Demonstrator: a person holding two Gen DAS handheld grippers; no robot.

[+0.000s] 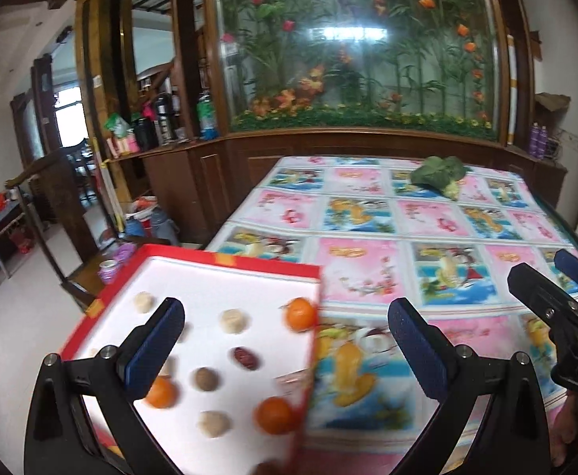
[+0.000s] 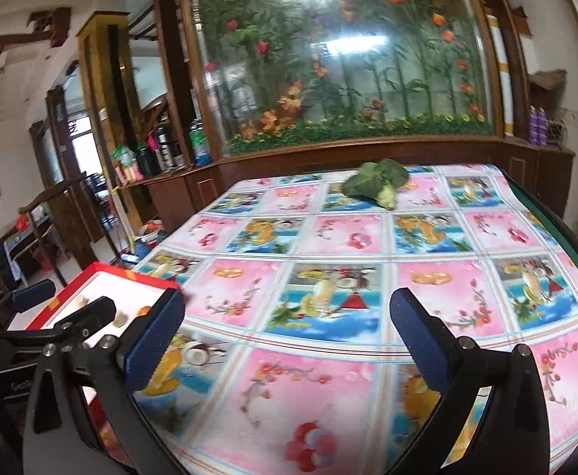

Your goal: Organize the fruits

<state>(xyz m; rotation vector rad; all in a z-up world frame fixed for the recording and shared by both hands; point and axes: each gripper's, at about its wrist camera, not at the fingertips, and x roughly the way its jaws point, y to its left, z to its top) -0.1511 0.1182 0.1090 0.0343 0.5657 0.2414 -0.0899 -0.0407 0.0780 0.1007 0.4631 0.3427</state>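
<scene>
A red box (image 1: pixel 229 259) with a white inside lies at the table's left edge, blurred in the left wrist view. It holds three oranges (image 1: pixel 300 314), several pale round fruits (image 1: pixel 233 320), a dark red date (image 1: pixel 246 357) and a brown ball (image 1: pixel 205 379). My left gripper (image 1: pixel 285 332) hovers open over the box's right side, holding nothing. My right gripper (image 2: pixel 289 308) is open above the bare tablecloth (image 2: pixel 328 237), to the right of the box (image 2: pixel 103 273). Each gripper shows in the other's view: the right gripper (image 1: pixel 546 273) and the left gripper (image 2: pixel 65 303).
A green leafy vegetable (image 1: pixel 439 174) (image 2: pixel 376 184) lies at the far side of the table. Behind the table stands a wooden cabinet with a glass flower display (image 1: pixel 352 59). Bottles and clutter crowd a shelf (image 1: pixel 150 134) at the left.
</scene>
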